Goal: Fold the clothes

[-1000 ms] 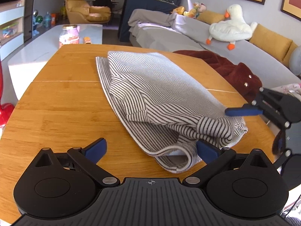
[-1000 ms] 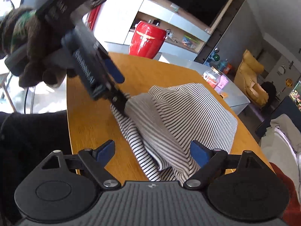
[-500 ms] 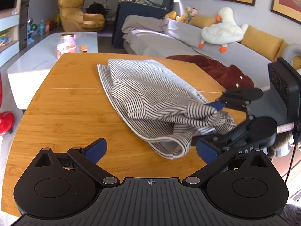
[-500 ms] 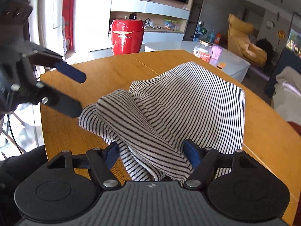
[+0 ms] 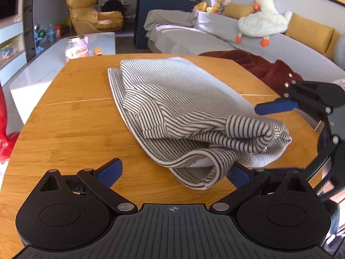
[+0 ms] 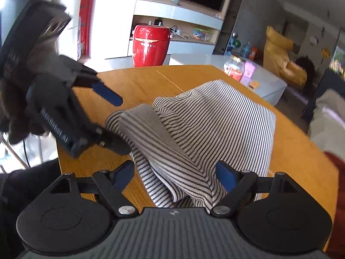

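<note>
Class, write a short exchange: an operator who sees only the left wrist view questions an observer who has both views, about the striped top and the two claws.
Operator: Is the right claw gripping the striped top? I see only one of its fingers.
Observer: No. The right claw is open, with its fingers spread either side of the bunched end of the striped top.
Operator: How does my left claw look from that side?
Observer: The left claw is open too. Its lower finger looks to touch the top's folded edge, and its upper finger hangs in the air above the table.
</note>
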{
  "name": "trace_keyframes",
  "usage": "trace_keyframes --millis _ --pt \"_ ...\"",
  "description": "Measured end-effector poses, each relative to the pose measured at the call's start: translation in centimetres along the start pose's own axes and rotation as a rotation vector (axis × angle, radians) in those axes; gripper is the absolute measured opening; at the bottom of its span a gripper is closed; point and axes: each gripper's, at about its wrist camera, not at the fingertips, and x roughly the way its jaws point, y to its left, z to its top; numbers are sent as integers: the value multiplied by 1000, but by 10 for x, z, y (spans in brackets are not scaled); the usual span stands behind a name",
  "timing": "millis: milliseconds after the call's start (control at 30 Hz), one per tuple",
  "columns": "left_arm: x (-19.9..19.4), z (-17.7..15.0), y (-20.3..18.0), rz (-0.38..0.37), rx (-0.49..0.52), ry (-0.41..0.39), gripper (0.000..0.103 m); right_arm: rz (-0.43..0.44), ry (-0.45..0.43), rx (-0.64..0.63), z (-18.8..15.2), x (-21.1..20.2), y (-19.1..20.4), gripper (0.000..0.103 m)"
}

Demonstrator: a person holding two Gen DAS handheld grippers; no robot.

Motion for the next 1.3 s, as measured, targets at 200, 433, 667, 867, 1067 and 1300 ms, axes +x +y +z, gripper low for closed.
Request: trace_keyframes --millis 200,433,667,867,1067,1300 --pt "-3 8 0 -9 -17 -6 103 -160 -37 -240 -18 4 29 86" --pt "-5 17 6 -22 -79 -30 103 -259 -78 -397 -15 26 41 72" --pt "-27 14 18 -54 -101 -62 103 -251 -13 -502 -12 37 54 32" --pt "-55 19 46 -23 -168 -127 103 -138 32 -330 4 17 36 26" --pt "-44 46 37 -27 -99 -146 103 -53 71 -353 10 -26 36 25" --pt "30 63 18 -64 7 -18 103 -2 109 -501 19 -75 43 25"
